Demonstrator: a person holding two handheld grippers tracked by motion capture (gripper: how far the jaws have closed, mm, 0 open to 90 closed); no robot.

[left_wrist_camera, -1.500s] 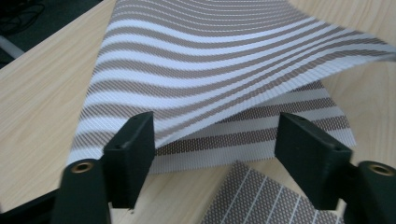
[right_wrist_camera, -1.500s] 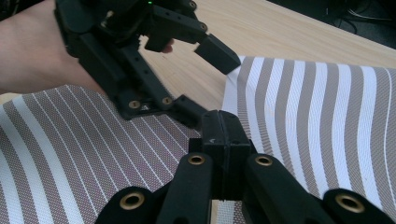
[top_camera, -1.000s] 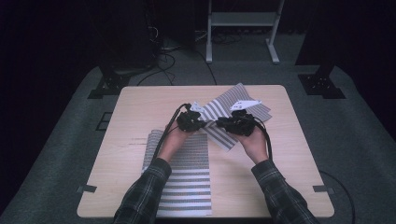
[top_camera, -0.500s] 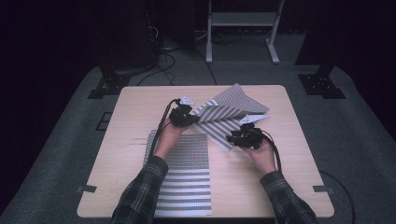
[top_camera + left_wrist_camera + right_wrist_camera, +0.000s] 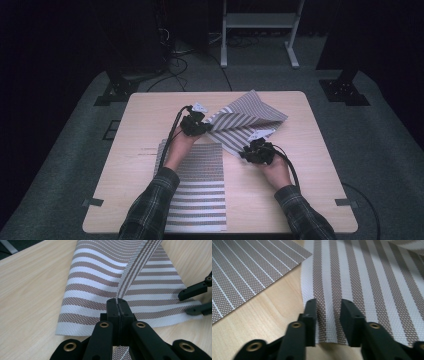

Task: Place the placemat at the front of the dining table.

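Item one: a wide-striped woven placemat [image 5: 250, 120], brown and white mesh, lying partly lifted and folded on the far half of a pale wooden table [image 5: 320, 165]. A raised fold of it runs away from the left gripper's tips; its flat part spreads to either side of that fold.

Item two: the left gripper [image 5: 197, 123], black, two-jawed, held in the person's left hand [image 5: 179, 150]. Jaws clenched tight on the placemat's edge, the fabric pinched between the pads [image 5: 117, 305] and rising from them as a narrow upright ridge.

Item three: the right gripper [image 5: 328, 315], in the person's right hand [image 5: 276, 170]. Its jaws straddle a near corner edge of the same placemat; the cloth passes between them, bulging slightly, with a gap visible at the pads. The jaws have just been closing on it, not yet pressed home. From the left gripper's position, these jaws show off to its right, at the mat's edge.

Item four: a second, finer-striped placemat [image 5: 197, 190], flat on the table, beneath the left forearm and just beside the right gripper's left jaw.
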